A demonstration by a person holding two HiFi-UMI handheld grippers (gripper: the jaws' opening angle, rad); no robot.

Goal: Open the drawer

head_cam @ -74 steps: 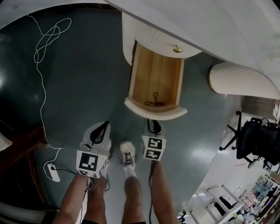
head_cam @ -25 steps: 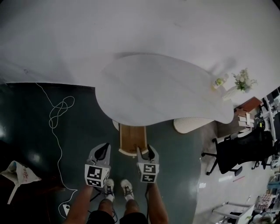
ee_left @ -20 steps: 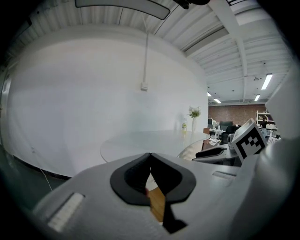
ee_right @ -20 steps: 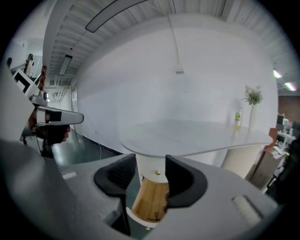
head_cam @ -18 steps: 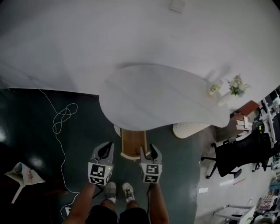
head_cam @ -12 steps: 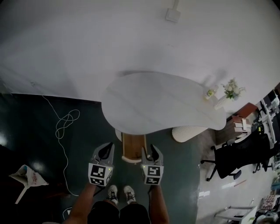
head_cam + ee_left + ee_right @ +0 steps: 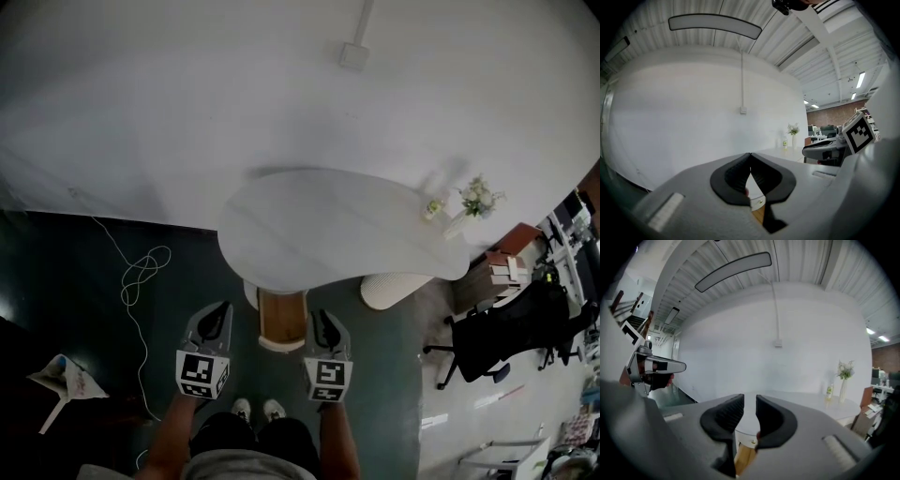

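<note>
The wooden drawer [image 7: 281,317] stands pulled out from under the white table [image 7: 337,230], far below me. My left gripper [image 7: 214,323] hangs to the left of the drawer and my right gripper [image 7: 323,330] to its right, both well above it and touching nothing. In the left gripper view, the tips of the left gripper [image 7: 750,154] meet, shut on nothing, with the drawer's wood [image 7: 758,214] showing below them. In the right gripper view, the right gripper [image 7: 750,401] keeps a narrow gap while its jaws close, with nothing between them.
A white cable [image 7: 141,277] loops over the dark floor at the left, near a bag [image 7: 66,380]. A white ribbed pedestal [image 7: 394,291] stands right of the drawer, a black office chair [image 7: 497,337] further right. A vase of flowers [image 7: 476,199] and a bottle [image 7: 433,208] stand on the table's right end.
Both grippers have risen away from the open drawer, which now looks smaller and farther below. More of the wall has come into view. The drawer has stayed pulled out.
</note>
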